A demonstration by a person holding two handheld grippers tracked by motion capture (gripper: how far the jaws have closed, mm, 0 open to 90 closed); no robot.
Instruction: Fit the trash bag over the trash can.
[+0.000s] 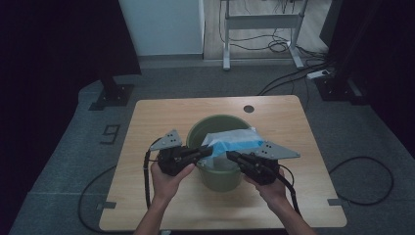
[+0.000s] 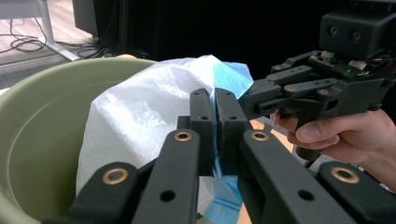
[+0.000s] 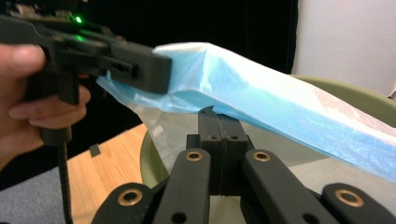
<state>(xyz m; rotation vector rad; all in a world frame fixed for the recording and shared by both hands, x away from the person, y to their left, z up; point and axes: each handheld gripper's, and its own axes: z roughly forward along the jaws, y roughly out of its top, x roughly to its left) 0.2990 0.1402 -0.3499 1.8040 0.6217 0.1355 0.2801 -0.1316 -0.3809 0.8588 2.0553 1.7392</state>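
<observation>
A green bucket (image 1: 215, 180) stands in the middle of the wooden table (image 1: 156, 122). A thin blue and white plastic bag (image 1: 233, 139) lies over its mouth, partly inside. My left gripper (image 1: 209, 152) comes to the bag's near edge from the left, and in the left gripper view my left gripper (image 2: 215, 114) is shut with the bag (image 2: 140, 107) film pinched between its jaws. My right gripper (image 1: 230, 155) meets the same edge from the right. My right gripper (image 3: 218, 125) is shut just beneath the blue fold of the bag (image 3: 261, 93), apparently on its film. The bucket (image 2: 37, 140) wall curves behind.
A round hole (image 1: 248, 108) sits in the table's far edge. On the floor beyond lie cables (image 1: 279, 46), a white desk frame (image 1: 262, 22) and black stand bases (image 1: 112, 95). Bare tabletop lies on both sides of the bucket.
</observation>
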